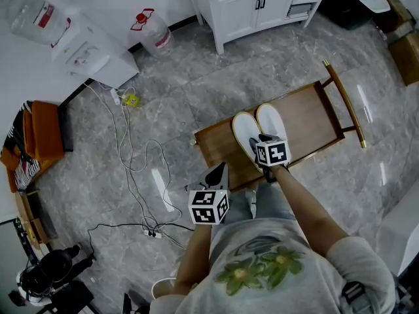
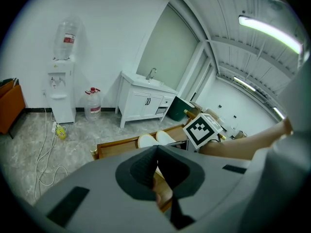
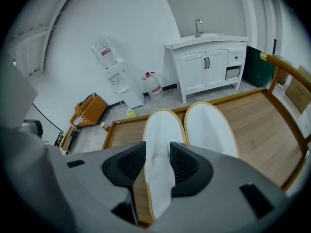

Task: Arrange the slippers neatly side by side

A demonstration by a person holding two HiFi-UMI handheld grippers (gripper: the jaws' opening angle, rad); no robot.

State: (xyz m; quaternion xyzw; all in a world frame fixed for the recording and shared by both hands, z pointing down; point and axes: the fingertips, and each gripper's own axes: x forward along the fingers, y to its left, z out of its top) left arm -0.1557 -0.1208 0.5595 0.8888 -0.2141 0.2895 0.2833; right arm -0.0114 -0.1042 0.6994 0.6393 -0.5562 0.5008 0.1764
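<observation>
Two white slippers (image 1: pixel 249 129) lie touching, side by side, on the wooden surface (image 1: pixel 311 120). The right tongs (image 3: pixel 158 150) stand open astride the left slipper (image 3: pixel 163 127) at its near end. The left tongs (image 2: pixel 156 149) hang closed and empty. The right tongs are best lifted straight clear, without snagging the fabric.

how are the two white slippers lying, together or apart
Together: the left white fabric slipper and the right one lie flat side by side, edges touching, toes the same way, on the brown wooden bench.
</observation>
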